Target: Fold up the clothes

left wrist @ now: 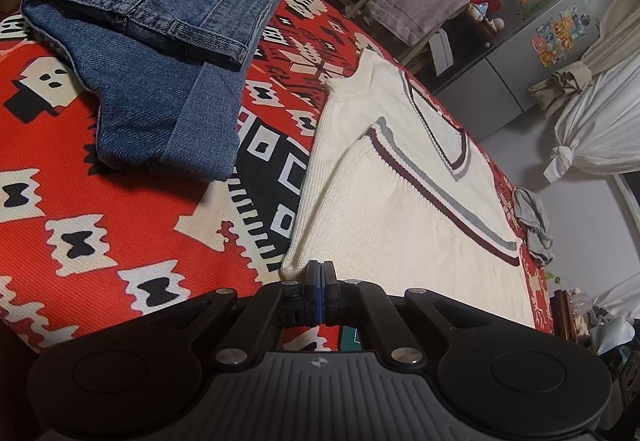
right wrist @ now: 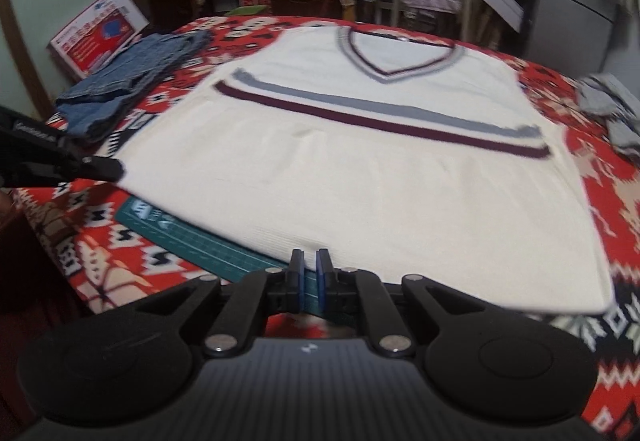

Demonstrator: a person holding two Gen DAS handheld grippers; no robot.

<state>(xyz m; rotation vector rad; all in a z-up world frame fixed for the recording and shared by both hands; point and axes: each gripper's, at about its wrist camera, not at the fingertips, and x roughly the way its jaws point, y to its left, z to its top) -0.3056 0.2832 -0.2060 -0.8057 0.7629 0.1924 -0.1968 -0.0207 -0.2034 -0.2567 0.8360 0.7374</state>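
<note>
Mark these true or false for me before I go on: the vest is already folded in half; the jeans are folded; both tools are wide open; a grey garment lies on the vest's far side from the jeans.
1. The white knit vest is folded in half. False: it lies spread flat, V-neck and both stripes showing.
2. The jeans are folded. True: they sit in a folded stack on the patterned blanket.
3. Both tools are wide open. False: the left tool is shut at the vest's edge; the right tool shows only a narrow gap.
4. A grey garment lies across the vest from the jeans. True.
</note>
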